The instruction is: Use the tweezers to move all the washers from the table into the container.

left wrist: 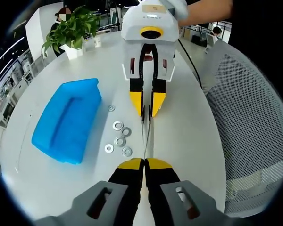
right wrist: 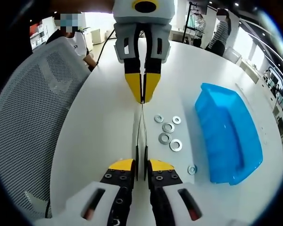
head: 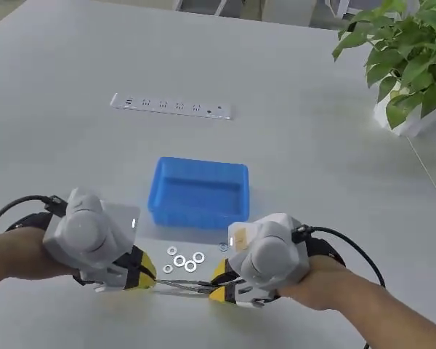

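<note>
Over white table (head: 312, 160), left hand-held gripper (left wrist: 145, 163) and right hand-held gripper (right wrist: 141, 164) each pinch thin, half-hidden tweezers (right wrist: 141, 125).

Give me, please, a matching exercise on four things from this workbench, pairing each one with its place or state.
Things:
1. tweezers
2. washers
3. container
4. power strip

Places or states:
A. white, lying farthest from the person
B. clamped at one end by the left gripper and at the other by the right gripper
C. loose in a small cluster on the table
D. blue, open-topped, just beyond the cluster

Pairs: 1-B, 2-C, 3-D, 4-A.
</note>
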Demonstrator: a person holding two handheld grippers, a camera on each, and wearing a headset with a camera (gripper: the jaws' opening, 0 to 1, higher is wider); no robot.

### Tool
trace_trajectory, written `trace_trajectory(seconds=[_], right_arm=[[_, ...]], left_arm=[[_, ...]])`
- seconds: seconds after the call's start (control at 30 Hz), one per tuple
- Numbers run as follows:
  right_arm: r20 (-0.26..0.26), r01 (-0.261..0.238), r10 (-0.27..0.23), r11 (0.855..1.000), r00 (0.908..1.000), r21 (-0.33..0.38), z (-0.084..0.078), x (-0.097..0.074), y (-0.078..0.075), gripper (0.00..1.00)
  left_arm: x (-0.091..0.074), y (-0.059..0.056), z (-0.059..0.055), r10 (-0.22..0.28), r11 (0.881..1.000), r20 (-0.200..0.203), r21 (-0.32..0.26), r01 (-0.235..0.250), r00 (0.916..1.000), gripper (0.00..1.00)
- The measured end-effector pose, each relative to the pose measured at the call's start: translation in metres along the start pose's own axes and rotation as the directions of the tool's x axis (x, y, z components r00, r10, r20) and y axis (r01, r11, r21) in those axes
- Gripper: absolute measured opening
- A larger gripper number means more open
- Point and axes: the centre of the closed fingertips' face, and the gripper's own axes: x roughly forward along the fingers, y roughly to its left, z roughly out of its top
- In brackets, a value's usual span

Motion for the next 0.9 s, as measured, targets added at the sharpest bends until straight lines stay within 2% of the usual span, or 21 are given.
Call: trace_trajectory(seconds=[0.13,0.43,0.6,0.9], right_arm=[[0.003,-0.002,0.002,1.000,1.0000,0.002,0.002,0.001,0.001,0.12],[0.030,0.000,0.000,1.000,0.9996,0.015,0.011,-0.002,0.001,0.13],[0.048,0.004,-0.005,1.000,0.9988,0.022,0.017,-0.004,0.000,0.13],[0.075,0.011,-0.013,1.000,0.9971,0.029,0.026,-0.007,-0.001,0.12]], left_arm=[[-0.006,-0.002,0.007,0.001,1.000,-0.001,0.006,-0.001,1.0000,0.06],[-0.024,-0.003,0.034,0.015,1.000,0.039,0.002,-0.015,0.9991,0.05],[-0.031,-0.002,0.044,0.019,1.000,0.052,0.016,-0.020,0.9985,0.05],[-0.041,0.000,0.067,0.018,0.998,0.089,0.058,-0.023,0.9959,0.05]])
